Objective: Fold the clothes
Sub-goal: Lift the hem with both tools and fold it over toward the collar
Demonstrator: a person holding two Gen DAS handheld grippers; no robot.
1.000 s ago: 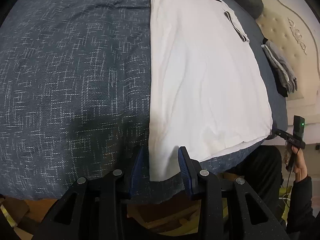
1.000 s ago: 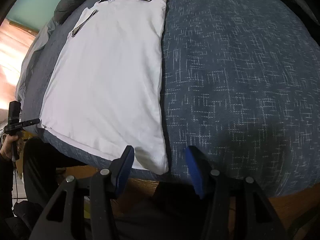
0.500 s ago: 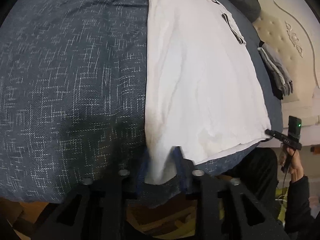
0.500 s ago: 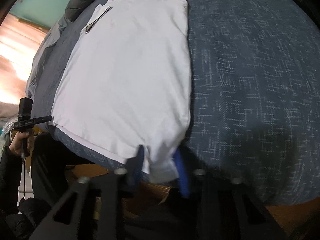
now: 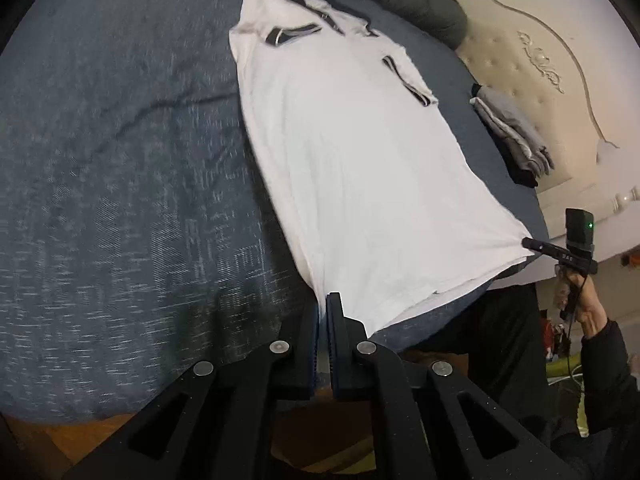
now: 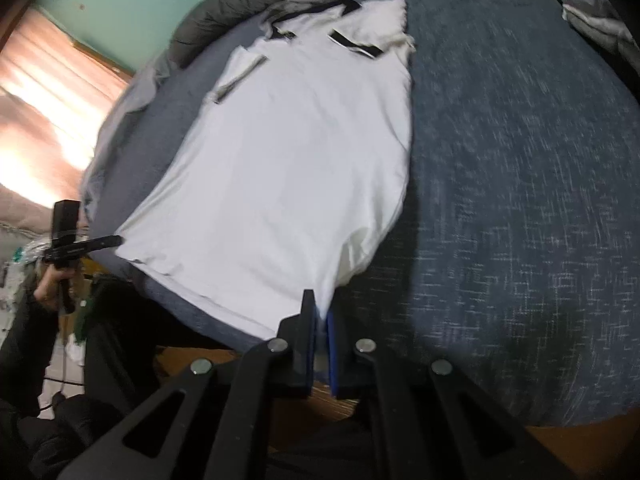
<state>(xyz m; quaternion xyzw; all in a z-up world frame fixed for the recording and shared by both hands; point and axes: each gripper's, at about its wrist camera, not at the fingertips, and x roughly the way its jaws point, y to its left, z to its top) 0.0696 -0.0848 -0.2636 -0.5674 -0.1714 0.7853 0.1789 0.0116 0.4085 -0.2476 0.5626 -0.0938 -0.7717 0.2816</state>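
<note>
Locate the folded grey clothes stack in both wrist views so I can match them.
Left wrist: folded grey clothes stack at right, on the bed's far edge by the cream headboard.
Right wrist: a grey pile at the top right corner, cropped; probably the same stack.
Shared landmark: the white shirt, its black-trimmed collar at the far end in both.

Teal wall (image 6: 132,20), cream tufted headboard (image 5: 560,92), sunlit pink curtain (image 6: 44,120)

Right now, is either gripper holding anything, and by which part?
Both hold the white shirt by its hem: the left gripper is shut on one bottom corner, the right gripper on the other.
</note>
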